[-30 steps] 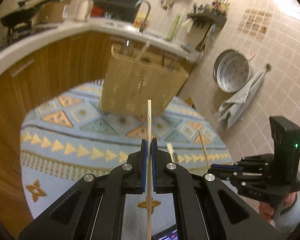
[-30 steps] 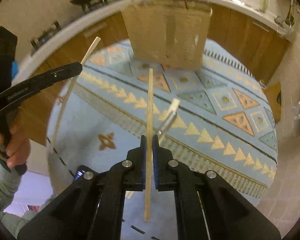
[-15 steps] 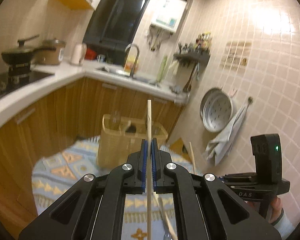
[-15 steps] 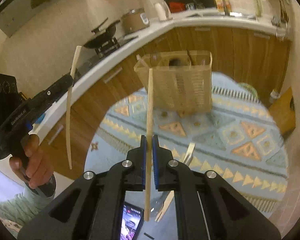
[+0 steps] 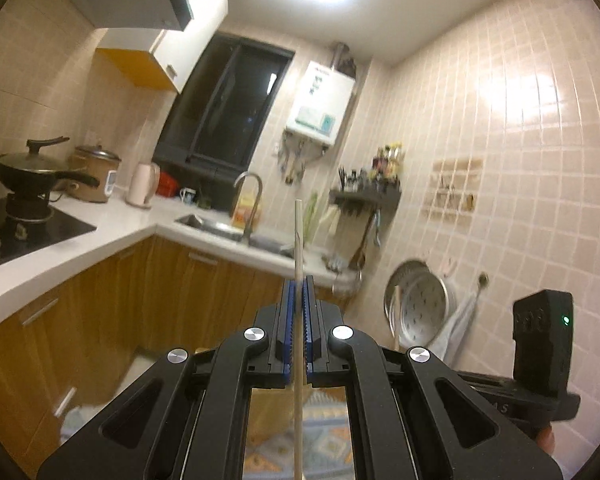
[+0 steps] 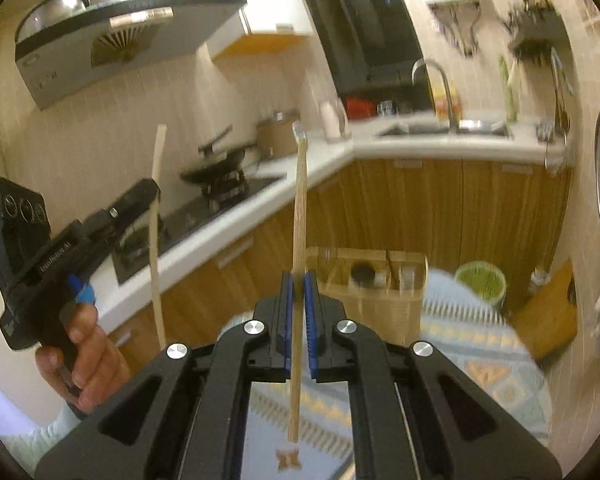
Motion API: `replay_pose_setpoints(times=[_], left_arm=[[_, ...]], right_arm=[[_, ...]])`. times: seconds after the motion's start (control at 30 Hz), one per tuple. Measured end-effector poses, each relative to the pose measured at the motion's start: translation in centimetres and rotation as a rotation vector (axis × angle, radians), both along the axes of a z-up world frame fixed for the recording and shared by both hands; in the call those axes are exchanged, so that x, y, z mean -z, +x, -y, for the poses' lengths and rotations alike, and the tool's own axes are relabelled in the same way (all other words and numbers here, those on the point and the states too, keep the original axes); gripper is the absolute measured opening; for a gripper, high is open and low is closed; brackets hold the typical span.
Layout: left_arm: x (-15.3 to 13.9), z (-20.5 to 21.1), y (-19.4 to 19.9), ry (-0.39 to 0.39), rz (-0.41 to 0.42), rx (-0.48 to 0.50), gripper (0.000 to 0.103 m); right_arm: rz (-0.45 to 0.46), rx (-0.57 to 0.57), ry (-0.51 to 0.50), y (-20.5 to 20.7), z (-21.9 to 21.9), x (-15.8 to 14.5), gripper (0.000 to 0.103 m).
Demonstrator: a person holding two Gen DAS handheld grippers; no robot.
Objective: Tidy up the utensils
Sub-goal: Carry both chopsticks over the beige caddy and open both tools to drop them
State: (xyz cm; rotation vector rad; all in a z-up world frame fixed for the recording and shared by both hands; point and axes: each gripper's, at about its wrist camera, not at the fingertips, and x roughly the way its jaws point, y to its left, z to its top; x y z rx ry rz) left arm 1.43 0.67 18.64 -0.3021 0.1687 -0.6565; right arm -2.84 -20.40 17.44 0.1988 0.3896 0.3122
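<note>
My left gripper [image 5: 299, 292] is shut on a pale wooden chopstick [image 5: 298, 240] that stands nearly upright between its blue pads. My right gripper [image 6: 299, 286] is shut on a second wooden chopstick [image 6: 300, 200], also upright. Both are raised well above the floor. In the right wrist view the left gripper [image 6: 150, 196] shows at the left with its chopstick [image 6: 156, 240]. A woven basket [image 6: 374, 300] with compartments stands on the patterned rug [image 6: 480, 344], ahead of and below the right gripper. The right gripper's body [image 5: 540, 364] shows at the right of the left wrist view.
An L-shaped white counter [image 5: 112, 240] over wooden cabinets carries a stove with a pan [image 5: 32, 168], a rice cooker, a kettle and a sink [image 5: 220, 228]. A steamer tray [image 5: 420, 304] and a towel hang on the tiled wall. A green bin [image 6: 482, 282] stands behind the basket.
Both grippers have lifted and tilted upward with their chopsticks. The view has swung from the rug and basket up to the counter, wall and ceiling.
</note>
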Motion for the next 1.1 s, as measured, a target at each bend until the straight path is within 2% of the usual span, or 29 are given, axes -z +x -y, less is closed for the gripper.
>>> replay_pose_setpoints(times=[0.17, 0.3, 0.47, 0.67, 0.87, 1.1], left_arm=[[-0.1, 0.7, 4.0, -0.052, 0.024, -0.022, 0.002], [0.5, 1.5, 6.6, -0.069, 0.056, -0.056, 0.002], [2.2, 4.3, 9.8, 0.026, 0.128, -0.146, 0.002], [6.2, 4.4, 14.1, -0.010, 0.070, -0.168, 0.002], [9.3, 4.7, 16.1, -0.004, 0.028, -0.201, 0.002], [10.4, 4.6, 16.2, 0.017, 0.017, -0.202, 0.002]], right_arm=[[0.151, 0.054, -0.070, 2.5, -1.5, -1.2, 0.004], [0.227, 0.090, -0.110, 5.5, -2.2, -1.0, 0.004], [0.235, 0.138, -0.110, 11.0, -1.9, 1.1, 0.004], [0.217, 0.193, -0.142, 15.5, -2.5, 4.8, 0.004], [0.199, 0.205, -0.170, 17.2, -3.1, 7.1, 0.004], [0.178, 0.222, -0.161, 17.0, -2.6, 8.6, 0.004]])
